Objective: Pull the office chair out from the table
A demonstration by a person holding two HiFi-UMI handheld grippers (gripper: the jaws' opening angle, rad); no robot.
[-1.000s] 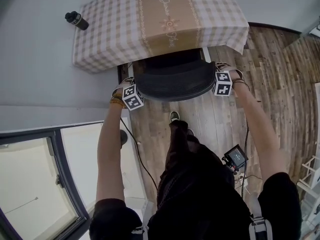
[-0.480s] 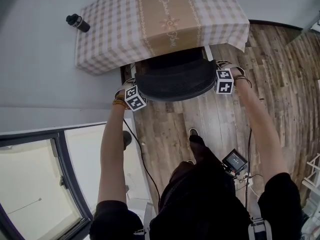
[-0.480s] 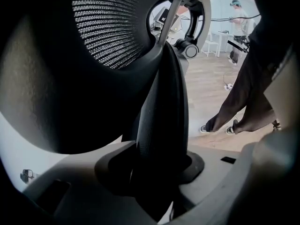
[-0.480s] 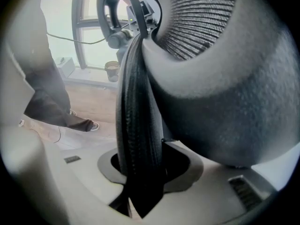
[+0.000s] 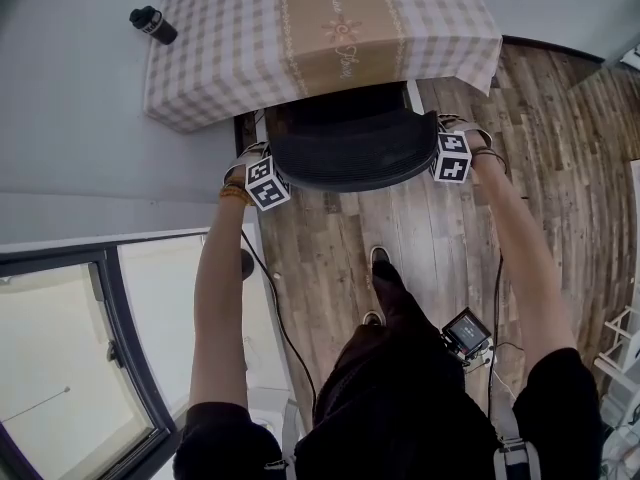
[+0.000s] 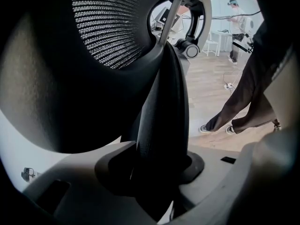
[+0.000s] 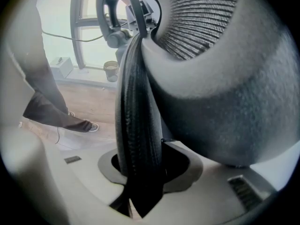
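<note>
Both your claws grip the chair by its backrest rim. Your left claw is clamped on the rim's left end. Your right claw holds the right end, its jaws closing tighter on the black edge between them. The chair stands on the wood floor at the near edge of the worktop, its front partly under the checked cloth. A dark bottle lies at the far left, apart from the worktop. Your foot is on the floor, near side of the chair.
</note>
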